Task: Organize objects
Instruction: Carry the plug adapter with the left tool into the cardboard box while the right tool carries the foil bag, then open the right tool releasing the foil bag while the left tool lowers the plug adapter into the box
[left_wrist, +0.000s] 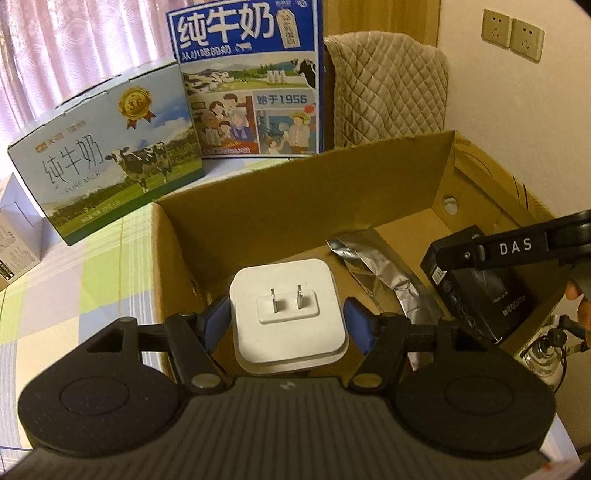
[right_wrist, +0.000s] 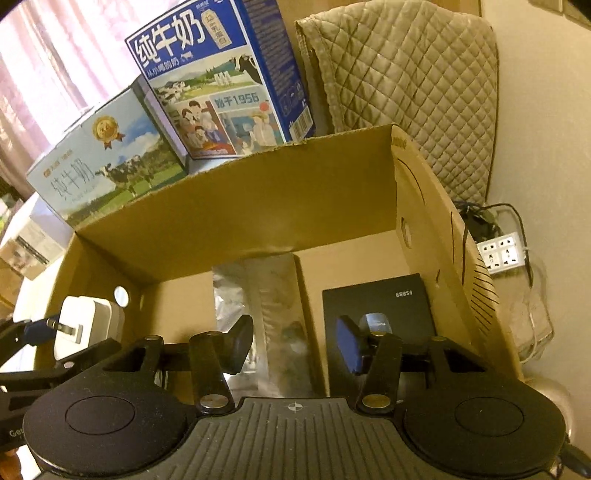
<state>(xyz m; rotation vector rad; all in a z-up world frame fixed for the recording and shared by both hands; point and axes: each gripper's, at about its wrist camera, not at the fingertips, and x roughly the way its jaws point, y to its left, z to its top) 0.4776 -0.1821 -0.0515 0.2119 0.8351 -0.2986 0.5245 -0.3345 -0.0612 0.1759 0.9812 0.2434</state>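
My left gripper (left_wrist: 288, 325) is shut on a white square plug adapter (left_wrist: 288, 314), its two prongs facing the camera, held above the left part of an open cardboard box (left_wrist: 295, 199). In the right wrist view the same adapter (right_wrist: 88, 325) shows at the left, inside the box (right_wrist: 258, 206). A silver foil pouch (left_wrist: 384, 273) (right_wrist: 273, 314) lies on the box floor in the middle. A black carton (left_wrist: 476, 291) (right_wrist: 376, 302) lies at the right of it. My right gripper (right_wrist: 293, 347) stands open above the pouch and the black carton, holding nothing.
Two milk cartons stand behind the box: a pale one (left_wrist: 107, 173) at the left and a blue one (left_wrist: 251, 77) upright. A quilted beige cover (left_wrist: 391, 88) hangs at the back right. A white power strip (right_wrist: 502, 254) with cables lies right of the box.
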